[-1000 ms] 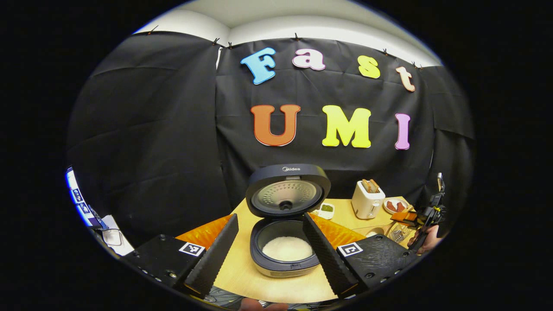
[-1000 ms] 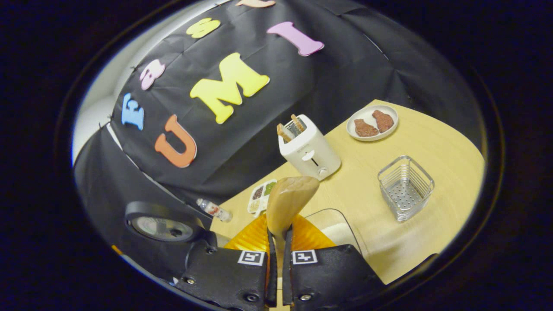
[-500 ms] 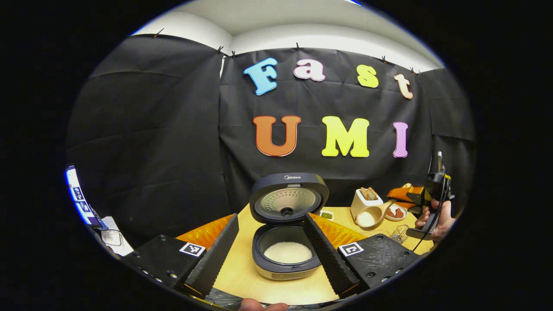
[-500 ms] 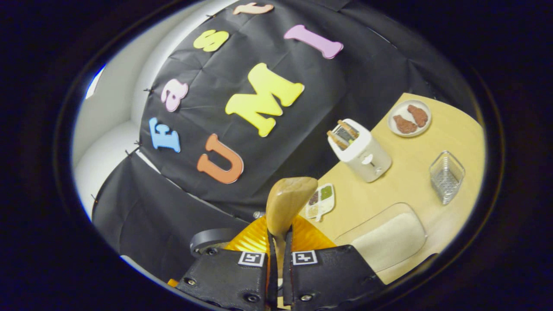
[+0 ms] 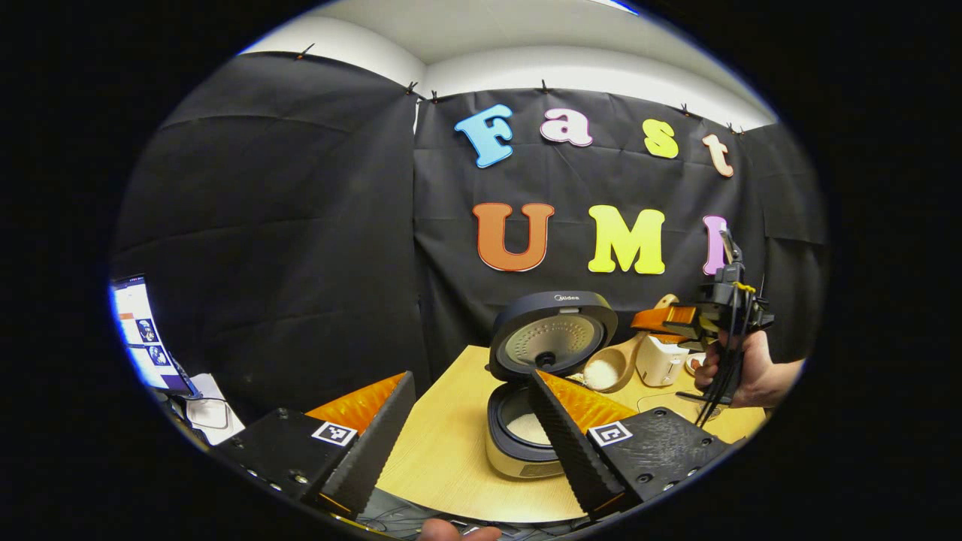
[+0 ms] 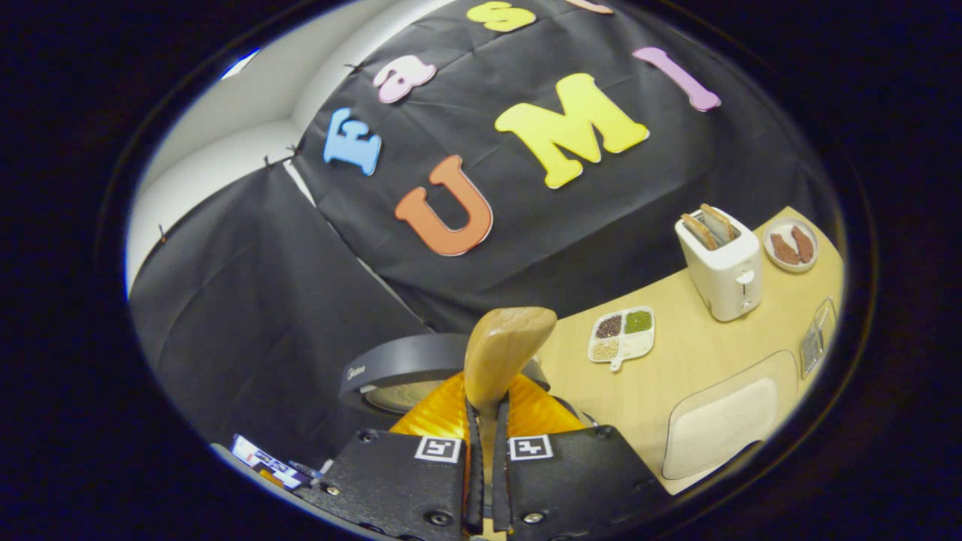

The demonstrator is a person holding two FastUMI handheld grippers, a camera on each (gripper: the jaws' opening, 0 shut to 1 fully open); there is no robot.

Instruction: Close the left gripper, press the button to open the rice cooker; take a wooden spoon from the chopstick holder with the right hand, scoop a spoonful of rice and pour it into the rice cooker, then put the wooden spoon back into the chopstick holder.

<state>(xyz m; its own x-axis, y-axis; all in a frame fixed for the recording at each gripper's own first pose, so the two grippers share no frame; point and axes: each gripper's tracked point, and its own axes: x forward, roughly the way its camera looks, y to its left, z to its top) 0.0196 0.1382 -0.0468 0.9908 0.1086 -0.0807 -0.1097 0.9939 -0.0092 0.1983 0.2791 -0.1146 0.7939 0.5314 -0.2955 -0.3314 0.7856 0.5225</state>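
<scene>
I am keeping the right hand-held gripper (image 6: 485, 481) clenched low on the stiff, light wooden spoon (image 6: 502, 347), its loose rice just beside the open rice cooker (image 5: 537, 391) on the worktop (image 5: 443, 451), left hand-held gripper (image 5: 470, 432) released

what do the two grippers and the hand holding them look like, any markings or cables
The left gripper has two wedge-shaped fingers with ridged inner faces on dark bodies with screws, each carrying a square black-and-white marker tag. The right gripper has the same dark bodies with a tag on each; from the left gripper view it shows orange parts, a dark handle and black cables hanging down. The hand holding it is bare, with no sleeve in sight.
</scene>
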